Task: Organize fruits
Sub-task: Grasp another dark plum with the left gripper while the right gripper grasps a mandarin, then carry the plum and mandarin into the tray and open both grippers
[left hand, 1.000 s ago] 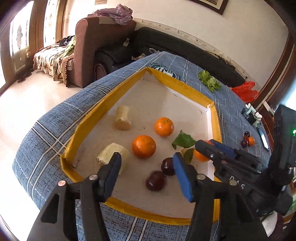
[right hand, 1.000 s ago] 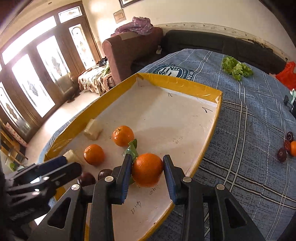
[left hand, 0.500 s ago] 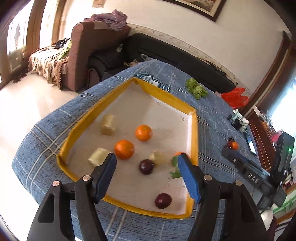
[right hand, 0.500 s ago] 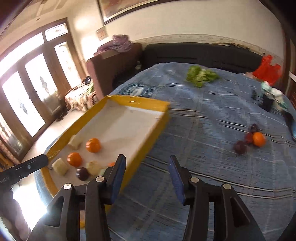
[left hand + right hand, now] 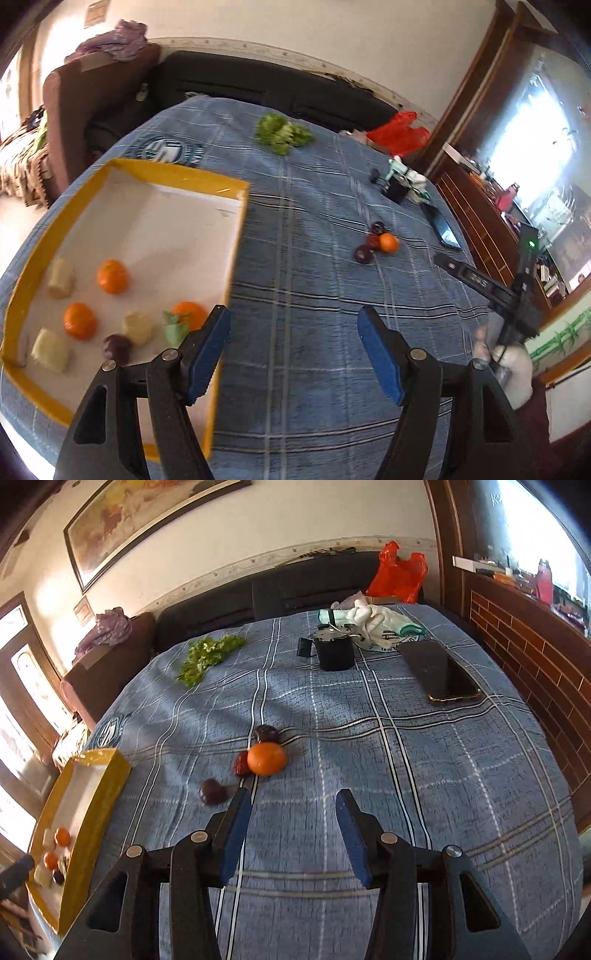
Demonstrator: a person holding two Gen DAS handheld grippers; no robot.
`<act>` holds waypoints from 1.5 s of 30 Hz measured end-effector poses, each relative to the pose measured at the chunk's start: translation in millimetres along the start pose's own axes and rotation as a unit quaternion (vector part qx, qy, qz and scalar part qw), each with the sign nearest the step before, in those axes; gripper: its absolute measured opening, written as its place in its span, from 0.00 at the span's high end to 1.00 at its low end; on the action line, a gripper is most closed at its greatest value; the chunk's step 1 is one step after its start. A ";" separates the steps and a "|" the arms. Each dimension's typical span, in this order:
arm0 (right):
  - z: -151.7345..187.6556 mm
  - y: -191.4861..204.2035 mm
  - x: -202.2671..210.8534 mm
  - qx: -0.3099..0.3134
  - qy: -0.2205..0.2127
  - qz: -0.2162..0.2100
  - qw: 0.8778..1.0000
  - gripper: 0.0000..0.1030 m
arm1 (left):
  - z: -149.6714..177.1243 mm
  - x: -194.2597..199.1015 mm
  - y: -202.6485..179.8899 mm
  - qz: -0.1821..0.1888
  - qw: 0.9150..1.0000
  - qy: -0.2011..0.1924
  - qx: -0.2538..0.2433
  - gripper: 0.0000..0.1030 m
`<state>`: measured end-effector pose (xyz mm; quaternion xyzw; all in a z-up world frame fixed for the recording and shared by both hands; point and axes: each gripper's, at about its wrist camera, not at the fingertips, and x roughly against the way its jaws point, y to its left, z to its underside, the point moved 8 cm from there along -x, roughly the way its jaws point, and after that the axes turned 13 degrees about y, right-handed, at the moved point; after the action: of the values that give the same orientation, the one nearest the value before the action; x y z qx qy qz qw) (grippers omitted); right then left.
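A yellow-rimmed tray [image 5: 236, 236] lies at the left of the blue checked tablecloth; it also shows in the right wrist view [image 5: 107, 775]. It holds three oranges [image 5: 112, 276], pale fruit pieces [image 5: 60, 283] and a dark plum [image 5: 116, 345]. On the cloth, an orange [image 5: 266, 758] lies among three dark plums [image 5: 212, 791]; this cluster also shows in the left wrist view [image 5: 388, 242]. My left gripper [image 5: 293, 349] is open and empty, over the cloth beside the tray's right rim. My right gripper [image 5: 291, 827] is open and empty, just in front of the loose orange.
A bunch of green leaves [image 5: 207, 655] lies at the far side. A black cup [image 5: 334, 651], a white cloth [image 5: 376, 622] and a black phone [image 5: 437, 674] sit at the far right. A red bag [image 5: 397, 572] rests on the dark sofa.
My right gripper let go of the leafed orange in the tray, opened, and swung right to the loose fruit. My left gripper rose and turned right, off the tray.
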<state>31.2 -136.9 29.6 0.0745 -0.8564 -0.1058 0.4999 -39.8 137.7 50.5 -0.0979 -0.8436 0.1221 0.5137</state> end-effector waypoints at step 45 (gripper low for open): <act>-44.6 21.0 -59.1 -0.017 -0.013 -0.091 0.996 0.61 | -69.6 -135.5 -77.5 -0.063 0.991 0.033 -0.114 0.74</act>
<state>98.5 -107.6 6.6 0.1420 -0.8506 -0.1666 0.4780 80.5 31.9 -9.1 -0.1068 -0.8389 -0.0103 0.5335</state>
